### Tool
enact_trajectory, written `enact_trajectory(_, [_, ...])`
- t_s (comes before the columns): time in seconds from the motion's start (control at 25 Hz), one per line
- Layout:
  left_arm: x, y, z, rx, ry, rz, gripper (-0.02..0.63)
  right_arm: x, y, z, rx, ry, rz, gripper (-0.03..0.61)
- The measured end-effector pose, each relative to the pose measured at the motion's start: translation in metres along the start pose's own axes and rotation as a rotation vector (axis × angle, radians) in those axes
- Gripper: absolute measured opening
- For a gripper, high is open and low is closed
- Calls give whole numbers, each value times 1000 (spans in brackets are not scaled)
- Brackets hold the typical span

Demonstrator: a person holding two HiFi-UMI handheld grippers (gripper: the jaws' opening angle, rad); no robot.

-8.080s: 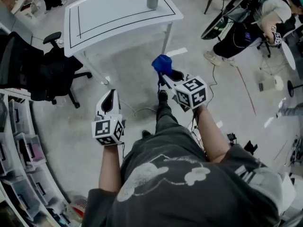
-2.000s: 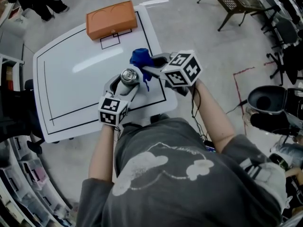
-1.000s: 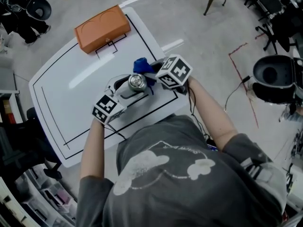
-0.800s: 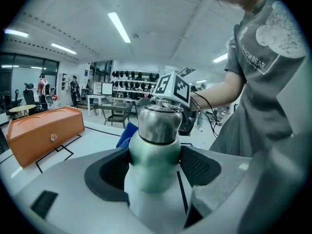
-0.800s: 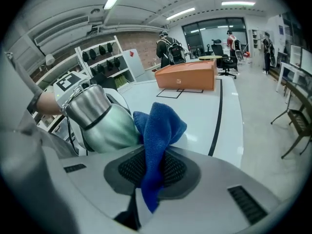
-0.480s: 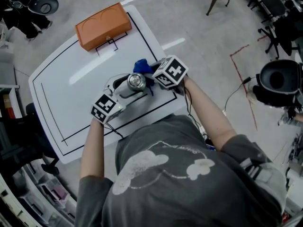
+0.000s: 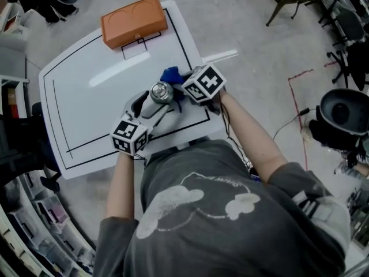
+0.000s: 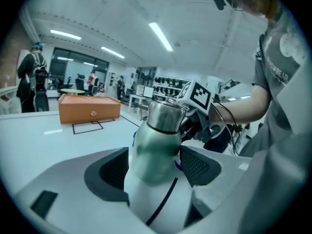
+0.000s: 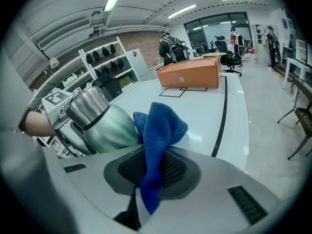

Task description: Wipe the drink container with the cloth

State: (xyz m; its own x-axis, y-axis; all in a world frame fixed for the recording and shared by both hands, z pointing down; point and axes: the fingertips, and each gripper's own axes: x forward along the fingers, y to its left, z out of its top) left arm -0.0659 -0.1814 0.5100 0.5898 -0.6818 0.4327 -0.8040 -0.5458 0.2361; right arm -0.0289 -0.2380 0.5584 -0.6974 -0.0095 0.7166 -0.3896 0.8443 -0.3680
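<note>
the left gripper has its jaws clamped on the green drink container, whose steel cap sticks out past the jaw tips. the right gripper pinches the blue cloth between closed jaws; the bunched end beyond the tips touches the container's side. an orange box sits far ahead on the white table

1. The left gripper reaches forward from a nearly straight left forearm, its jaws clamped on either side of the drink container
2. The right gripper points in towards the left one, just beside it, its jaws pinching the cloth
3. The right forearm angles inward from a bent elbow
</note>
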Motion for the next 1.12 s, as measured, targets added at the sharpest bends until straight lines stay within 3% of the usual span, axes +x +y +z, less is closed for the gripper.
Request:
enact_trajectory(0.16, [-7, 1, -6, -140, -54, 165, 328, 1, 1, 1, -10, -6, 3, 55])
enact_trajectory(0.32, [-8, -5, -12, -126, -45, 332, 328, 0, 0, 2, 3, -20, -23, 56])
enact_trajectory(0.68, [3, -12, 8, -205, -96, 541, 336, -10, 3, 4, -21, -89, -47, 60])
enact_trajectory(0.92, [8, 3, 15, -233, -90, 620, 335, -44, -10, 20, -17, -167, -60, 60])
enact_trajectory(1.12, [9, 0, 14, -190, -97, 576, 318, -72, -13, 43, -67, -231, -52, 60])
